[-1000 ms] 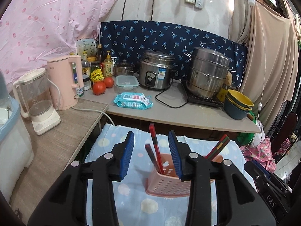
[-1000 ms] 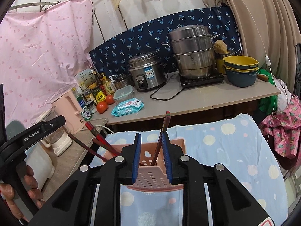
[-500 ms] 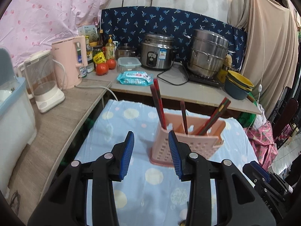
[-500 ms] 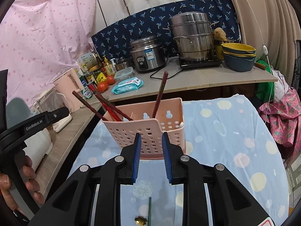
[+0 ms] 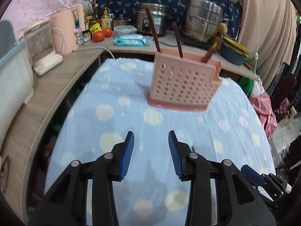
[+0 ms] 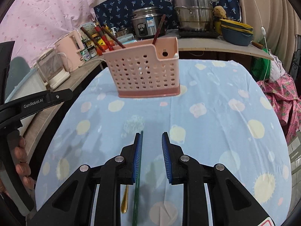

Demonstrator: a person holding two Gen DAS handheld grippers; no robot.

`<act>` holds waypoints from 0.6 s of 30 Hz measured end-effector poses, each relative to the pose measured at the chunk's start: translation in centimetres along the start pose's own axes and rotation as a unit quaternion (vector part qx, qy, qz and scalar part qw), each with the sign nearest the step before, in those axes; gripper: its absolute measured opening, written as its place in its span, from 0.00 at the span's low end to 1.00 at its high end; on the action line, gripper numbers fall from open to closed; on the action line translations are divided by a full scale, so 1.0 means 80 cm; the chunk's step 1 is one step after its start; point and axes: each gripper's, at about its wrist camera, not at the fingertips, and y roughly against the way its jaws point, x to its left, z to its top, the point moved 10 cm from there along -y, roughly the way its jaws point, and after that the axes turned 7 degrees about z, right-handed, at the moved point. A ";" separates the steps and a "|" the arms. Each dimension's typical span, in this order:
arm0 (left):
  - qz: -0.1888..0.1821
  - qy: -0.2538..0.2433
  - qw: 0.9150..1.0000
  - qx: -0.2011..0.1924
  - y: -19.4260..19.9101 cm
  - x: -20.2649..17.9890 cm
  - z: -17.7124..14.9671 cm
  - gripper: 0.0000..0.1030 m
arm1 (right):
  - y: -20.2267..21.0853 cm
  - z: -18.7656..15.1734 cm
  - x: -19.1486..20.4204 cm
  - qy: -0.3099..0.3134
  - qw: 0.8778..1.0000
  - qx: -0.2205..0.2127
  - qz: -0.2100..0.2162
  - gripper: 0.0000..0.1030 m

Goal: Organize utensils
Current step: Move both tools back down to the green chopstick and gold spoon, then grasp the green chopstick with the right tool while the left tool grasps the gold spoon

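A pink perforated utensil holder [image 5: 183, 83] stands on the blue dotted tablecloth [image 5: 120, 116] and holds several dark red chopsticks [image 5: 152, 29]. It also shows in the right wrist view [image 6: 145, 71]. My left gripper [image 5: 151, 148] is open and empty, well short of the holder. My right gripper [image 6: 150, 150] is open and empty above the cloth. A green chopstick [image 6: 138, 180] lies on the cloth under its left finger. A gold utensil handle [image 6: 125, 199] lies beside it.
A counter behind holds a rice cooker [image 5: 153, 19], a steel steamer pot [image 5: 203, 21], stacked bowls [image 5: 234, 51], tomatoes [image 5: 98, 35] and a wipes pack [image 5: 131, 39]. A pink kettle [image 5: 66, 30] and a blender [image 5: 43, 49] stand on the left shelf.
Both grippers have pulled back and down from the holder, which now stands farther off. The green chopstick and gold handle have come into the right wrist view.
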 end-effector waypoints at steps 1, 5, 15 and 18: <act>-0.001 -0.002 1.000 0.007 -0.001 -0.001 -0.011 0.35 | 0.000 -0.013 0.002 0.003 1.000 0.008 -0.001 0.22; -0.005 -0.003 1.000 0.029 -0.004 -0.002 -0.049 0.35 | 0.002 -0.064 0.011 0.006 0.999 0.040 0.004 0.22; -0.005 -0.014 0.997 0.070 -0.005 -0.006 -0.119 0.35 | 0.005 -0.144 0.027 0.021 0.996 0.088 0.008 0.22; -0.005 -0.018 0.997 0.077 -0.004 -0.006 -0.133 0.35 | 0.007 -0.152 0.030 0.025 0.995 0.093 0.010 0.22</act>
